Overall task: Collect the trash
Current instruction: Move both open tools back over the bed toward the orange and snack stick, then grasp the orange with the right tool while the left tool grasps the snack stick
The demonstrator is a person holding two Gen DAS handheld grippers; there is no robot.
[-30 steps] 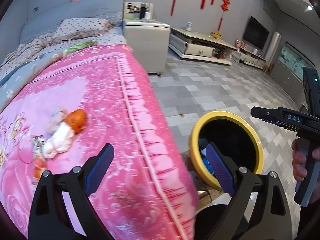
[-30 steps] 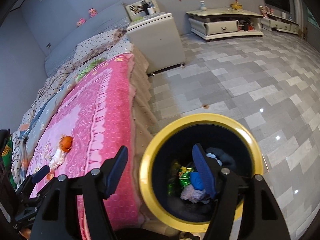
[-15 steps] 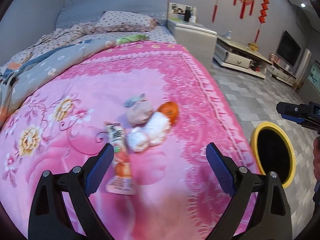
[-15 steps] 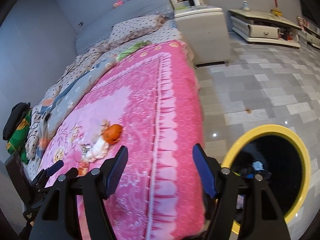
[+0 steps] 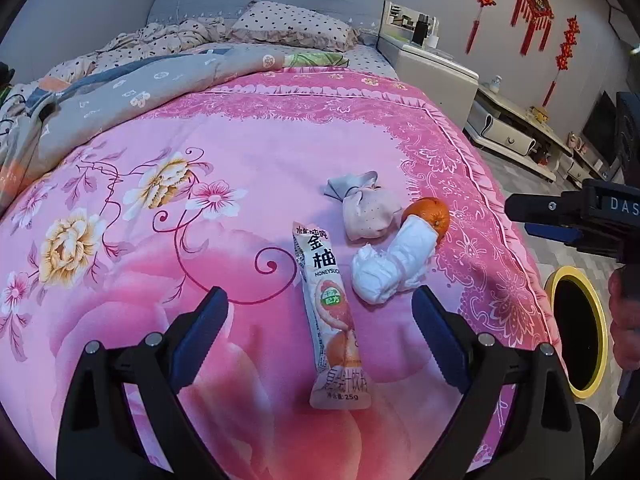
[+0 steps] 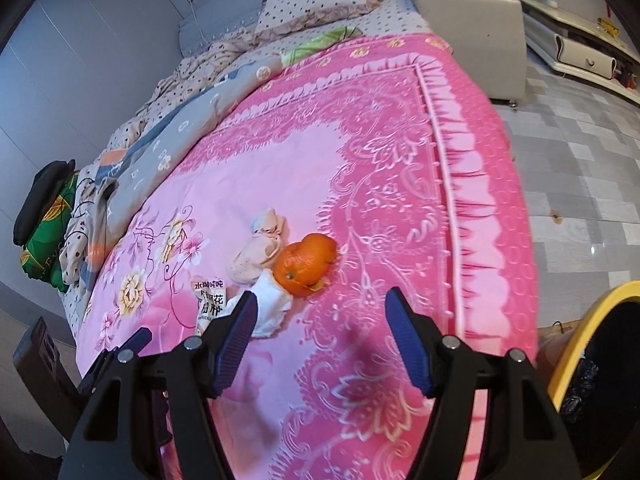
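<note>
left wrist view: four bits of trash lie in a loose cluster on the pink bedspread (image 5: 248,168), toward the bed's right-hand edge. counted: one long drink-mix sachet (image 5: 332,312), one crumpled white tissue wad (image 5: 390,266), one orange peel or fruit (image 5: 430,212) touching the wad's far end, one pale knotted cloth or bag (image 5: 366,210) just behind. none is picked up.

left gripper (image 5: 320,320): jaws wide apart, nothing between the pads; it hangs over the sachet's lower half. right gripper (image 6: 320,320): jaws apart, empty, pointed at the bedspread just in front of the orange (image 6: 306,264) and tissue (image 6: 272,308).

one yellow-rimmed bin (image 6: 576,344) stands on the floor beside the bed, its liner dark; what it holds i cannot tell from here.

judgement: for this cluster the collecting is not yet begun; all four pieces are left to lift and carry over the bed's edge to the bin. sachet looks the nearest pick for the left, orange for the right.
</note>
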